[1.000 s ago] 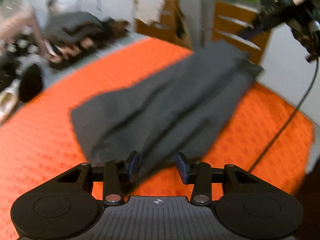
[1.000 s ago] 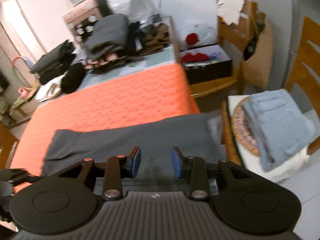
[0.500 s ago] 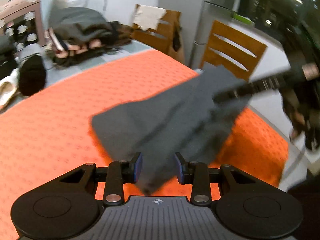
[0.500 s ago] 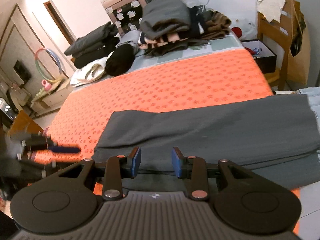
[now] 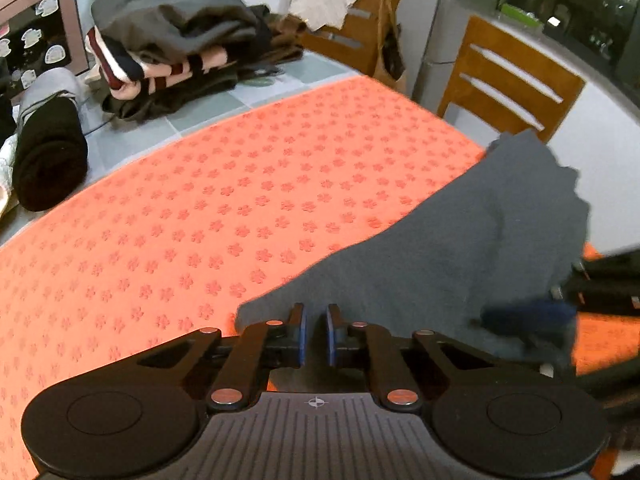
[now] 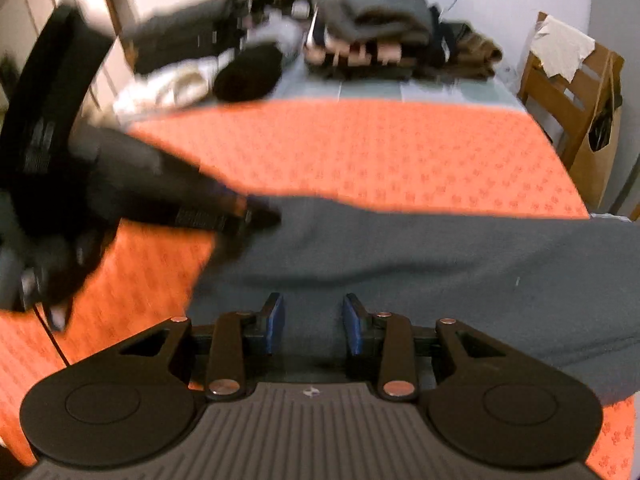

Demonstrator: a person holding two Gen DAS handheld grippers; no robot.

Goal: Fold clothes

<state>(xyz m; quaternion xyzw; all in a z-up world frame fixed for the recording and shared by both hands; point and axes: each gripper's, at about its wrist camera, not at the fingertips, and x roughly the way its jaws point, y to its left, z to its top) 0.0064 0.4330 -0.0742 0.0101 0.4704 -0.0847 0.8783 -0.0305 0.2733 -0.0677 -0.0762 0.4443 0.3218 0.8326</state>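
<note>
Two grippers work one dark grey garment, which lies across the near edge of the orange mat, so that each end can be taken separately. The left gripper has just been closing; its jaws stand nearly together with a corner of the cloth between them, apparently pinched. The right gripper stands partly open over the cloth, its pads apart, so it seems to grip nothing. Other clothes are piled at the far end, clear of the folding area.
</note>
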